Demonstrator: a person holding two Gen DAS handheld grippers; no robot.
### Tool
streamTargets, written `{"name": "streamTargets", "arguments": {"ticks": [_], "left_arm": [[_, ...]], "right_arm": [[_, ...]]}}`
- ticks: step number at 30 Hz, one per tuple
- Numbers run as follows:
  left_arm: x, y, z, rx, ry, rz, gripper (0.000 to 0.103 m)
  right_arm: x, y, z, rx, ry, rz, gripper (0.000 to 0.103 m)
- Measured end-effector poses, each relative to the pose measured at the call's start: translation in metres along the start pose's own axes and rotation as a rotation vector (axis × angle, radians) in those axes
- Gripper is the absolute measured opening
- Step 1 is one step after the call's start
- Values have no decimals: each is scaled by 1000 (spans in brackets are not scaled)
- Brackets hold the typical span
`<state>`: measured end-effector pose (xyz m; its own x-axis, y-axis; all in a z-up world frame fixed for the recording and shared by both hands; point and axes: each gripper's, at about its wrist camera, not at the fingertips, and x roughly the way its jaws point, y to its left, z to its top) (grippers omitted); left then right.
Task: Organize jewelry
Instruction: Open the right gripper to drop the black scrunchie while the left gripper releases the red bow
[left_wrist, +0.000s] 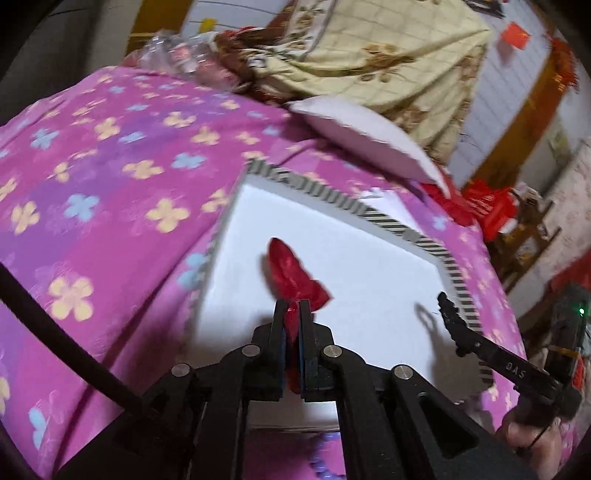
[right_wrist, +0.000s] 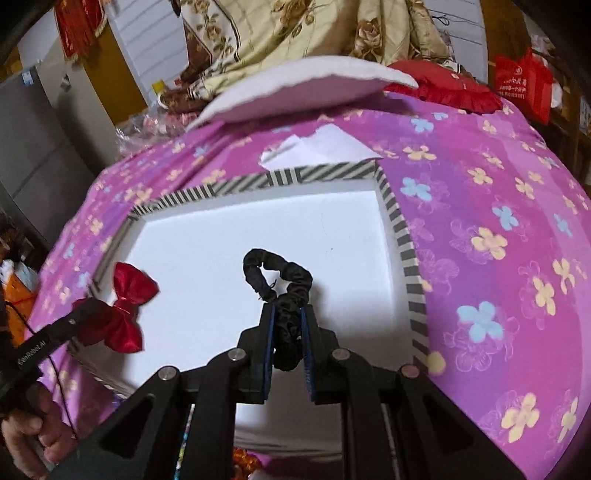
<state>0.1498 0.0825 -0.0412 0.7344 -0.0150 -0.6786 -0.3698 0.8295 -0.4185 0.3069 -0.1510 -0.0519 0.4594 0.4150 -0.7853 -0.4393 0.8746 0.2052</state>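
Both jaws partly hide red bow (left_wrist: 291, 273), black scrunchie (right_wrist: 284, 284).

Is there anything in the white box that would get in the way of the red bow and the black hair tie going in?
No, nothing visible. The box has a bare white floor under both claws. The left claw holds the red bow, and the right claw holds the black scrunchie, both over it.
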Motion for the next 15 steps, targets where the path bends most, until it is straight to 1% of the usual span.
{"name": "streamTargets", "arguments": {"ticks": [2,4,5,7,9,10,11,13,15], "left_arm": [[1,3,-2,-5,5,16,0],[2,6,-2,-5,6,45,1],[3,7,-3,-8,10,68,12],[2,7,-4,2,11,93,12],[1,4,-5,33,13,127,15],[0,2,-5,46,9,141,19],[-2,0,-5,51,3,145,22],[-6,-1,-4,47,-13,138,24],[-9,0,-2,36,-19,123,26]], "right_arm": [[6,2,-1,-5,15,-8,12],[10,4,-3,-9,29,-6,17],[11,4,-5,-10,36,-7,19],[12,5,-7,-15,44,-9,30],[10,4,-8,-10,34,-5,36],[8,3,-8,-3,31,6,38],[5,2,-8,4,26,15,38],[-3,-1,-6,27,2,29,44],[-13,-4,-4,46,-29,48,45]]}}
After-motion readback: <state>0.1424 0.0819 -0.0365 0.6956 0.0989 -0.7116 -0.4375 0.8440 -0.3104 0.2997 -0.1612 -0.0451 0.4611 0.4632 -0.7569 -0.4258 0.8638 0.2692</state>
